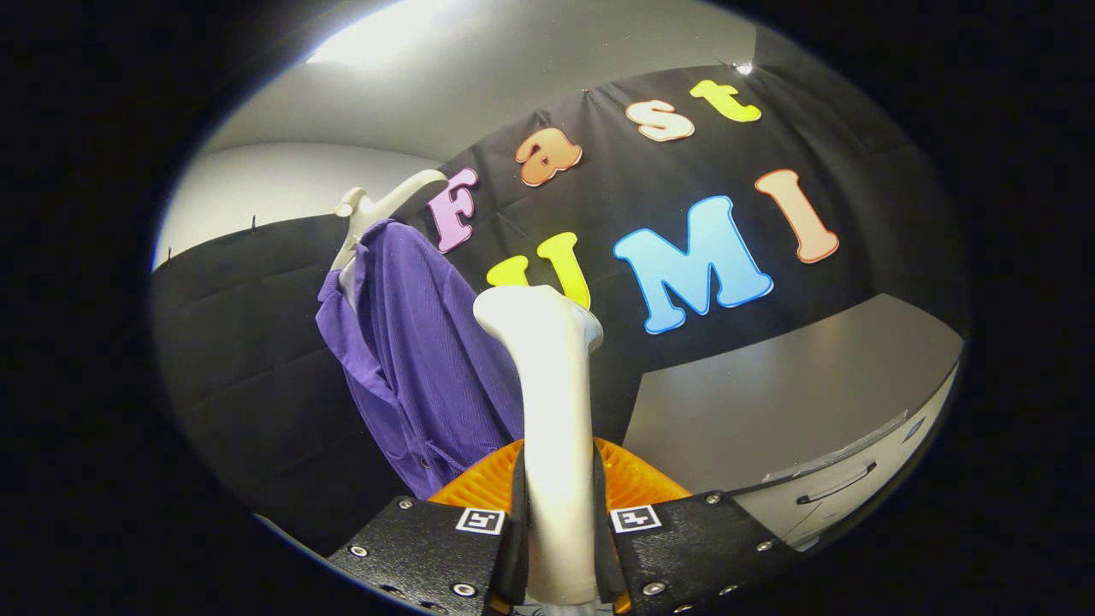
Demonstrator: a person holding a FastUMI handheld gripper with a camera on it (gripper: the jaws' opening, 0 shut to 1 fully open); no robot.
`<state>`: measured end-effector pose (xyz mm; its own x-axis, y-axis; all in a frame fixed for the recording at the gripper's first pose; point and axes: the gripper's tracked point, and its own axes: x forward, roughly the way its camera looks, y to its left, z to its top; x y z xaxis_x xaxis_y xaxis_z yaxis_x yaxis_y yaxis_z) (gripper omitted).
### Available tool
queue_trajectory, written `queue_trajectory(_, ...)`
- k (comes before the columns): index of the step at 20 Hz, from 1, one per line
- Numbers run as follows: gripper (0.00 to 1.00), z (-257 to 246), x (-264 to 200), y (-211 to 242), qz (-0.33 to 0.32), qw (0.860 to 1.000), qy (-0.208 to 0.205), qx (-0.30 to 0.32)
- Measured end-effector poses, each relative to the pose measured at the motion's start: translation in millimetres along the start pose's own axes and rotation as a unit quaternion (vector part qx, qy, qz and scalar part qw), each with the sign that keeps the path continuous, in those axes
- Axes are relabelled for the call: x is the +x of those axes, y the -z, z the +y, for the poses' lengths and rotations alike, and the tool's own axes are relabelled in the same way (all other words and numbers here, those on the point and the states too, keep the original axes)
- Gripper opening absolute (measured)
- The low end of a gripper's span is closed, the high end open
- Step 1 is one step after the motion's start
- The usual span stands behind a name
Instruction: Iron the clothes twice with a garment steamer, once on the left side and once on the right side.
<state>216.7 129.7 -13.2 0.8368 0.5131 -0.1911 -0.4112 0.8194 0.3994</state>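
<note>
Gripper view: hand-held gripper point(560, 513) clamps the smooth white steamer point(552, 411), its head beside the ribbed purple shirt point(419, 368).

Bright overhead ceiling glare point(376, 38), dim lower booth, strong fisheye bending at edges, soft sheen on smooth grey desk point(770, 402), sharp focus centrally

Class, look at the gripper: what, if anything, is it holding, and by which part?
The gripper is shut on the garment steamer, both fingers pressing its handle, with its head toward the purple shirt.

We see the steamer point(552, 411) between the fingers as smooth glossy plastic; the shirt point(419, 376) beyond is matt ribbed cloth.
</note>
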Motion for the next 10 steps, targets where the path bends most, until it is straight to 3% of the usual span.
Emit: queue_trajectory(10,0.31,105,1,-20,-0.074,0.994,-0.004,-0.079)
